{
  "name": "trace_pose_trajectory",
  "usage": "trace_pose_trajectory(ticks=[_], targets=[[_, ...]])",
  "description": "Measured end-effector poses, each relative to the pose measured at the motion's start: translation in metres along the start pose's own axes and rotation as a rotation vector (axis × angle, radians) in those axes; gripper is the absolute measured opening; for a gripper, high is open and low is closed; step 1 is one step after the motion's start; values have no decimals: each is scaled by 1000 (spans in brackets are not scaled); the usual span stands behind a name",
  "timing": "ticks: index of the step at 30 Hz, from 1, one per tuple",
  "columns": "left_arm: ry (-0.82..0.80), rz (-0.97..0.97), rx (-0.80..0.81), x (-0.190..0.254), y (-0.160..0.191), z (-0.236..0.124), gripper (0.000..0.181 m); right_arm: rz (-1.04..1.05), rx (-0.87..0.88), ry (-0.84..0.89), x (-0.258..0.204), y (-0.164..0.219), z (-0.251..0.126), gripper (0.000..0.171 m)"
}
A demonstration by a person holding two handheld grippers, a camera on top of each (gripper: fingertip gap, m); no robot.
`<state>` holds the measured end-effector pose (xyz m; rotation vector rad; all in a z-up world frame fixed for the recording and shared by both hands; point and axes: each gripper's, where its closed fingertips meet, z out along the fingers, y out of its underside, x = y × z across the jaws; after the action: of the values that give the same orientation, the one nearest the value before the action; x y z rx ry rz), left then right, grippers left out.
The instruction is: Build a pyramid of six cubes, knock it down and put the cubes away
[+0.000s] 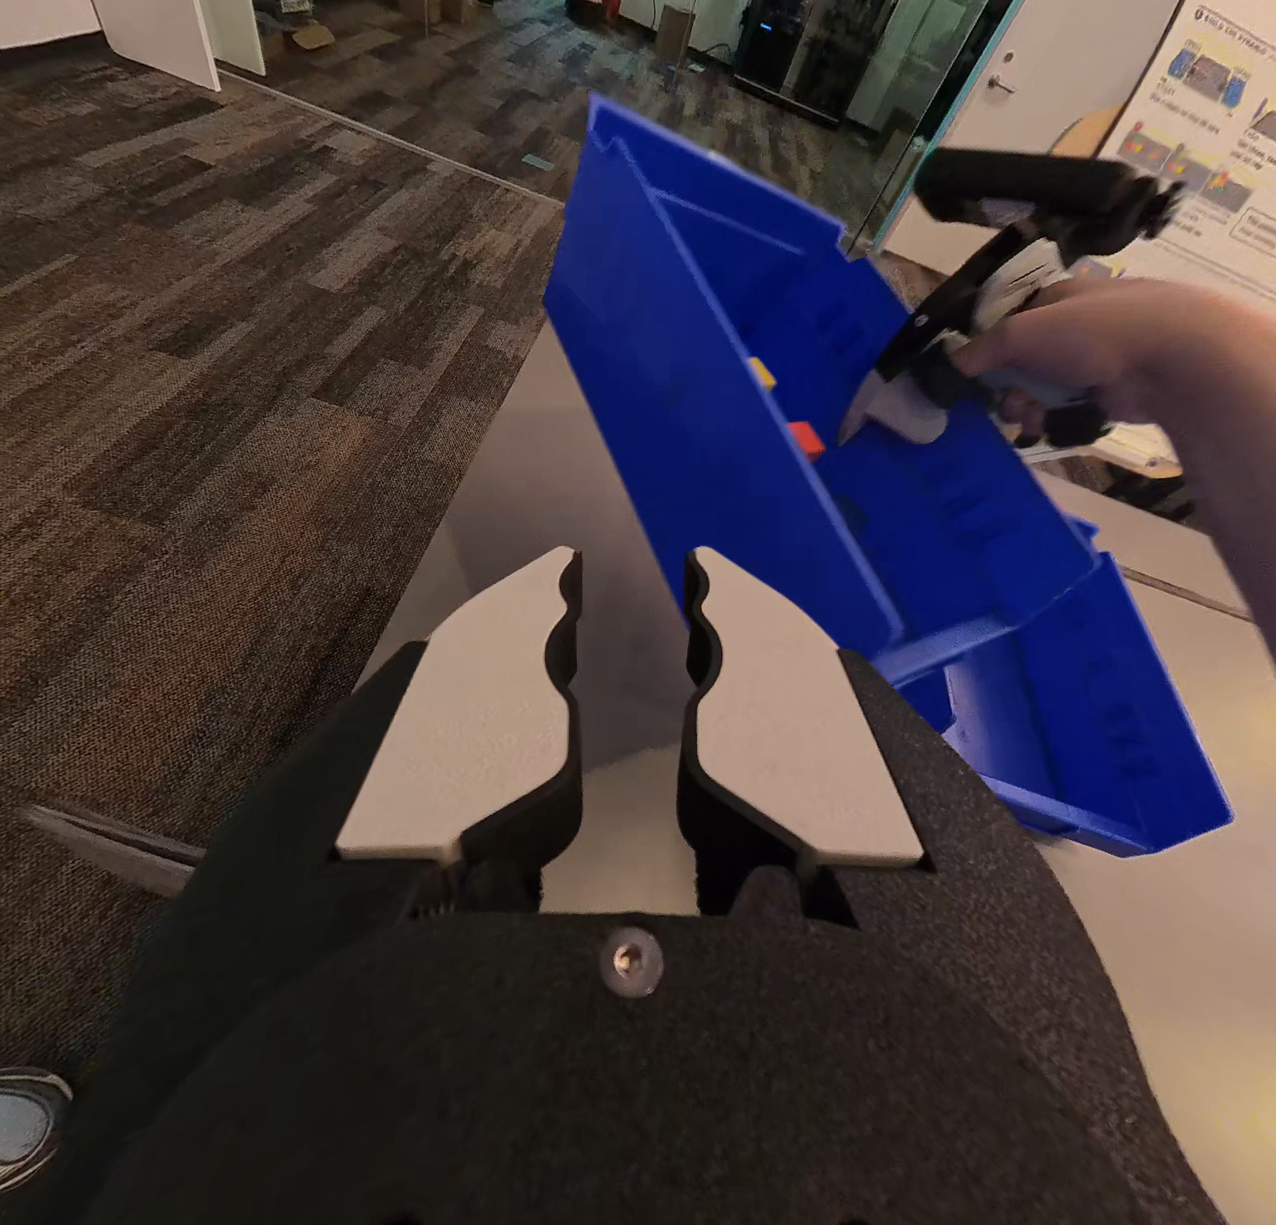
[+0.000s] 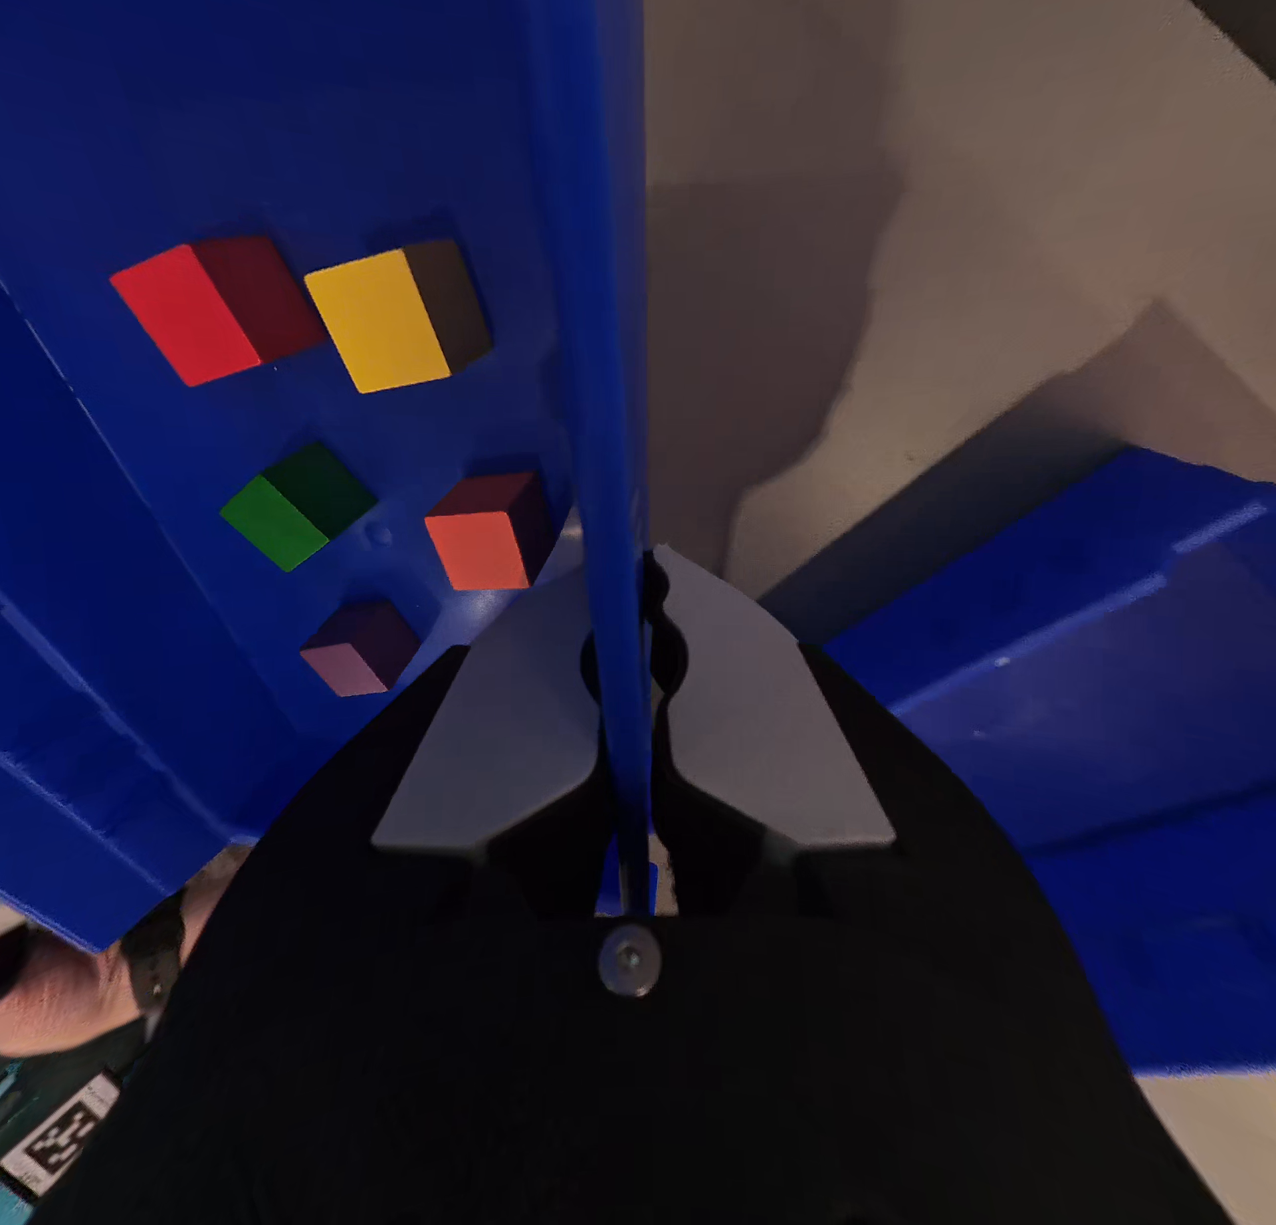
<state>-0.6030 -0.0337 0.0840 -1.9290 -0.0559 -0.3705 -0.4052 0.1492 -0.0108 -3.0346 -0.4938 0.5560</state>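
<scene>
Left wrist view: left tongs (image 1: 632, 570) spread, nothing between the pale fingers (image 1: 483, 708), hovering over the grey worktop (image 1: 525, 474) near its edge. Blue bin (image 1: 690, 377) just ahead and to the right, tilted in the frame. Right tongs (image 1: 856, 418) reach in from the right, held by a hand (image 1: 1139, 363), tip at the bin's side wall. Over the near wall, a sliver of a yellow cube (image 1: 761, 371) and of a red cube (image 1: 805, 440) inside the bin. A second blue bin (image 1: 1118, 743) sits touching the first at its near end. Brown patterned carpet (image 1: 242, 328) beyond the worktop.

Right wrist view: right tongs (image 2: 632, 612) pressed together on the thin blue wall of the bin (image 2: 594, 294), one finger on each side of it. Five cubes loose on the bin floor, all apart: red cube (image 2: 186, 315) and yellow cube (image 2: 380, 322) farthest, green cube (image 2: 276, 522) and orange cube (image 2: 480, 549) in the middle, purple cube (image 2: 345, 667) nearest. Sixth cube not seen. Second blue bin (image 2: 1036, 674) on the right, on the worktop (image 2: 1036, 225).
</scene>
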Motion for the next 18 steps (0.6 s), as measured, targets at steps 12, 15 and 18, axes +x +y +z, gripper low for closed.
trace_pose_trajectory(ticks=[12, 15, 18], targets=[[42, 27, -11, 5, 2, 4, 25, 169, -38, 44, 40, 11, 102, 6], [43, 34, -17, 7, 2, 6, 24, 190, -39, 27, 43, 14, 114, 8], [37, 38, -28, 8, 2, 8, 24, 157, -3, -7, 35, 7, 112, 22]])
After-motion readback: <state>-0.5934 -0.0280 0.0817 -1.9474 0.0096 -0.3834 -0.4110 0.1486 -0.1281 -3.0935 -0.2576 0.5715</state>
